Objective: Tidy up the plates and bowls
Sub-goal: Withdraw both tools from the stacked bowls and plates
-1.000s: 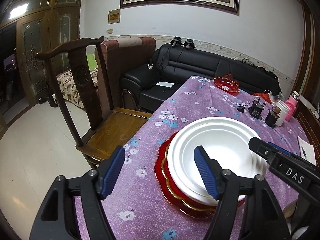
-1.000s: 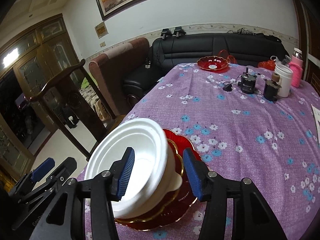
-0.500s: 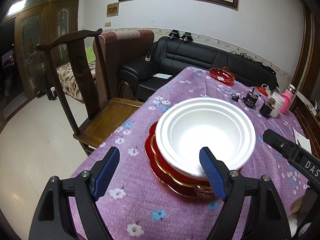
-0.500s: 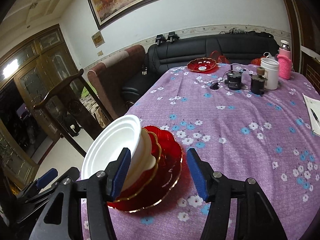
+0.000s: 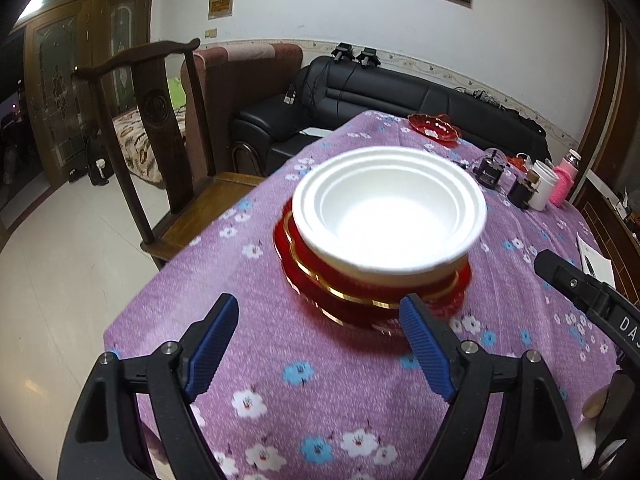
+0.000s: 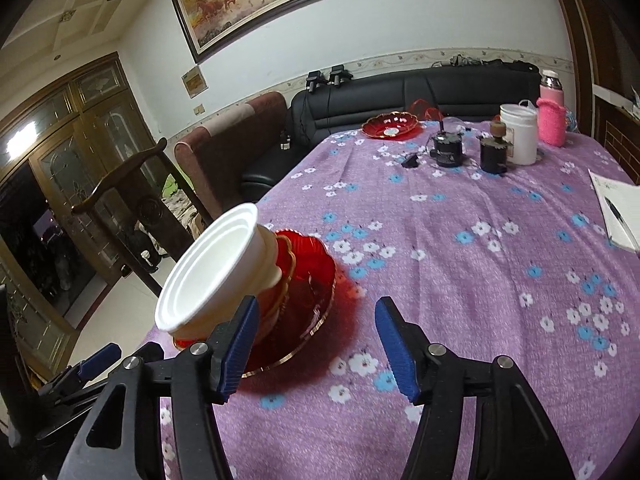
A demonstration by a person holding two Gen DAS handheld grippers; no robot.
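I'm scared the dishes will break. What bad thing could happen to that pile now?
1. The white bowls sit high on the red plates, so the pile may tip if bumped.
2. The pile stands near the table edge by the wooden chair; a nudge could push it off.
3. Both tongs, left and right, hang open, holding nothing.

White capital letters "DA" can be read on the black body of the right gripper (image 5: pixel 592 300) at the right edge of the left wrist view, a third letter cut off by the frame; the yellowish wall plaque (image 5: pixel 220 4) beside the framed painting and the paper sheet (image 6: pixel 618 212) on the counter carry marks too small to read.
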